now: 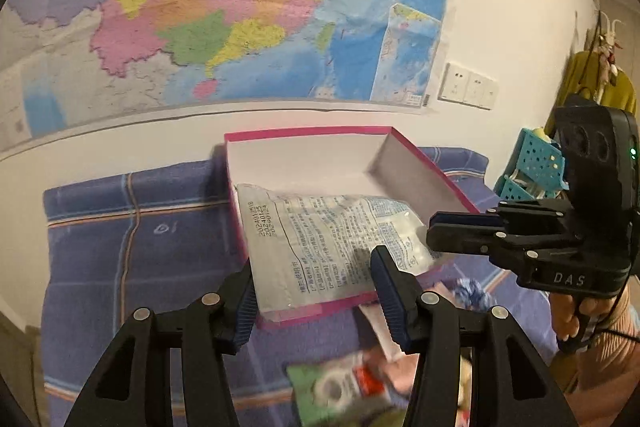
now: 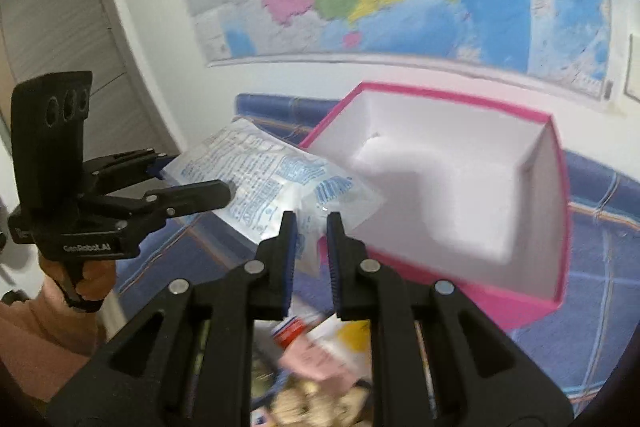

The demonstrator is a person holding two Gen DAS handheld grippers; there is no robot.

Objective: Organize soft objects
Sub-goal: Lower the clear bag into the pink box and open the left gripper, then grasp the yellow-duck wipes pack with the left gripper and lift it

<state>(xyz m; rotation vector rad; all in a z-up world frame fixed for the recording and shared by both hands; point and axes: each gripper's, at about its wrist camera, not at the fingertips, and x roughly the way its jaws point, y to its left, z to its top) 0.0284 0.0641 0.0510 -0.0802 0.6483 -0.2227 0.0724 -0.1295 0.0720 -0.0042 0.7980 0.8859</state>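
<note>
A clear plastic packet (image 1: 332,239) printed with blue text lies half in the pink box (image 1: 424,163), draped over its near wall. My left gripper (image 1: 312,291) is open, its fingers on either side of the packet's near end. My right gripper (image 2: 311,247) is closed on the packet's corner (image 2: 308,227); in the left wrist view it (image 1: 434,233) comes in from the right at the packet's edge. The right wrist view shows the packet (image 2: 272,183) stretching from the left gripper (image 2: 192,179) to the box (image 2: 556,227), whose white inside is otherwise empty.
The box rests on a blue checked cloth (image 1: 120,247) against a wall with a large map (image 1: 240,7). Several soft packets and a blue-white knit item (image 1: 468,291) lie in a blurred pile (image 1: 360,387) just in front of the box. A turquoise basket (image 1: 532,167) stands at the right.
</note>
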